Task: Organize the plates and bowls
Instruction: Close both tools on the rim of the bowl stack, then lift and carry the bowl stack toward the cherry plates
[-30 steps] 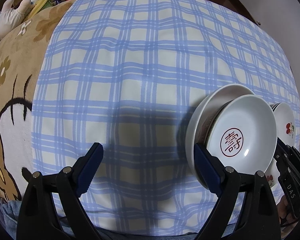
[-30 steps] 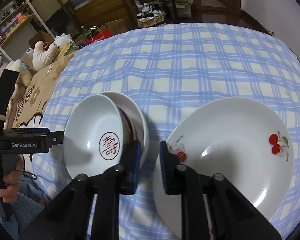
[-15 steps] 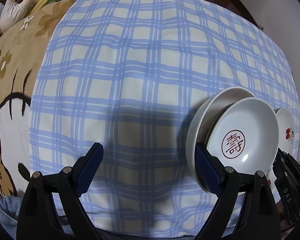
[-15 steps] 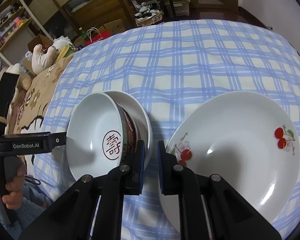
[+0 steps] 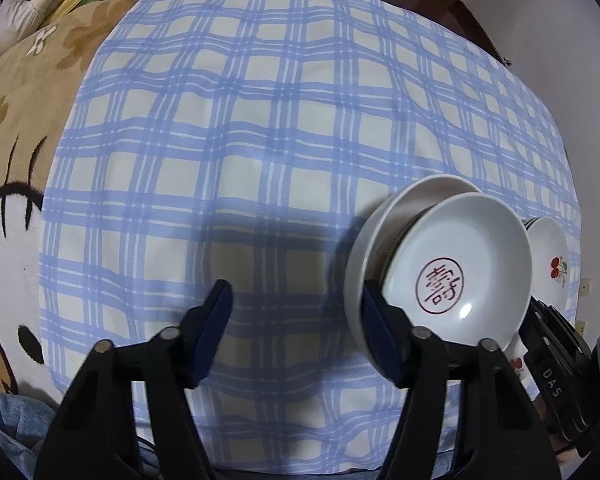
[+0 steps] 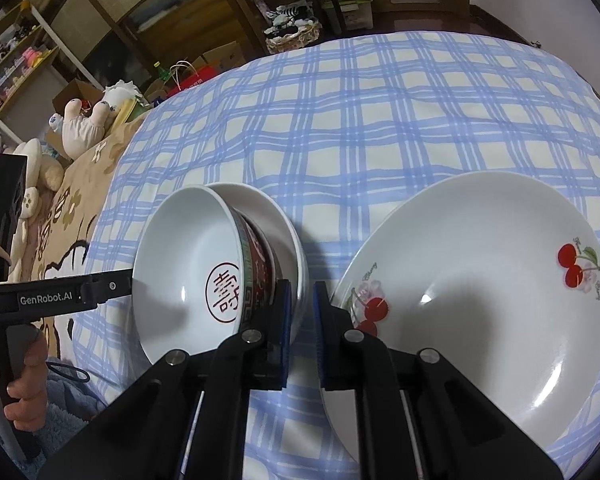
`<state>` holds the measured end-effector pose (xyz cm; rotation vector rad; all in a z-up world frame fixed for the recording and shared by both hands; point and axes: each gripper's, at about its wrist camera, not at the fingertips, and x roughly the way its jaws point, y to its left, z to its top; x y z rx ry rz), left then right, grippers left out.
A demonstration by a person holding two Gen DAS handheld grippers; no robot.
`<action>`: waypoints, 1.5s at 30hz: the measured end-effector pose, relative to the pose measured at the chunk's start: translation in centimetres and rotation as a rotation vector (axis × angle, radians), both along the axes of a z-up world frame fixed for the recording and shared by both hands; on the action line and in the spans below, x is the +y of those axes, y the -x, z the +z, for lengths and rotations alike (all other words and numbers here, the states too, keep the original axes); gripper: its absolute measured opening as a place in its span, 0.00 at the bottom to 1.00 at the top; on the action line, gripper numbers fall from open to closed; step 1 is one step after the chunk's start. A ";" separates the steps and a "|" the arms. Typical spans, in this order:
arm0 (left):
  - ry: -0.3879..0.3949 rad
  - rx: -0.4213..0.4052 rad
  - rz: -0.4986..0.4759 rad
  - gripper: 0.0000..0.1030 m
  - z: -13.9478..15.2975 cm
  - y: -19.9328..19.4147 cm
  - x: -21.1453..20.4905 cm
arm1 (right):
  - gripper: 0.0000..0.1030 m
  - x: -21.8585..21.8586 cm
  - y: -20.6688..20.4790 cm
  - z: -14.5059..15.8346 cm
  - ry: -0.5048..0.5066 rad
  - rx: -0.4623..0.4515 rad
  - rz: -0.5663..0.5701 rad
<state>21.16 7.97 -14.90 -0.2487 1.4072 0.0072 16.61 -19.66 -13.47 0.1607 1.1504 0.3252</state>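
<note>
White crockery, counted: one bowl with a red seal mark inside and a red patterned outer wall, one plain plate right behind it, one cherry-print plate to the right. Both were tilted up on edge together, bowl nested against the plain plate. Right gripper had its jaws clamped on the rim of the plain plate, blue pads pinching it at the near edge. Left gripper sat at the other side of the pair; its jaws had just been closing but stood apart, only blue-check tablecloth between them, and its right finger was at the outer face of the plain plate; contact could not be confirmed. In the left wrist view the bowl faced the camera. Cherry plate lay flat on the cloth just right of the right gripper, apart from the tilted pair. One hand gripped the left gripper's handle at the left edge of the right wrist view. Further out: one beige cartoon blanket left of the cloth, soft toys beyond it, shelves along the far wall.
</note>
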 end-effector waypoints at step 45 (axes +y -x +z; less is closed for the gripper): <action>0.069 -0.022 -0.044 0.03 -0.2 -0.5 -1.9 | 0.09 0.2 -0.4 -0.5 -0.029 0.076 -0.096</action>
